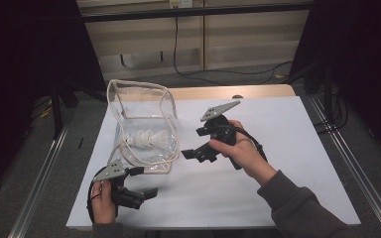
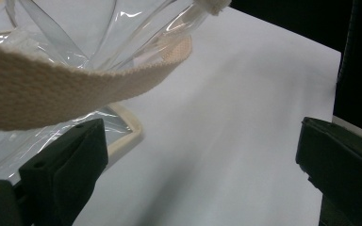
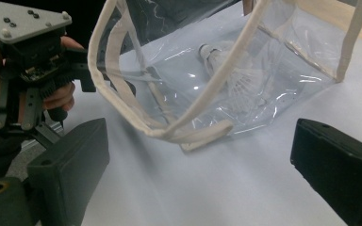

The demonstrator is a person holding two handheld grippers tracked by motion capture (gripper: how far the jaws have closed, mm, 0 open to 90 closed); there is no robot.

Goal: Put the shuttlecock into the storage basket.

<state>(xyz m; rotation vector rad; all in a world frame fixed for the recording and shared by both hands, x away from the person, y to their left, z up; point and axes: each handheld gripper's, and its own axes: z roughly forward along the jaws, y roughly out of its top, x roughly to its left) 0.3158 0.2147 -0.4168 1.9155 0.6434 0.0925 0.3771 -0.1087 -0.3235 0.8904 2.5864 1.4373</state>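
A clear bag [image 1: 144,126] with cream straps lies on the white surface [image 1: 278,188], mouth toward the person, a shuttlecock [image 1: 146,140] inside. The left claw [image 1: 139,183] sits at the bag's near corner, jaws spread and holding nothing; in the left gripper view a strap [image 2: 75,84] hangs just above its jaw, probably its target. The right claw [image 1: 191,153] hovers just beside the bag's right edge, also wide open and empty, likely ready to steady or spread the mouth. Loose straps drape across the opening and could snag either claw. Cables lie on the floor beyond.
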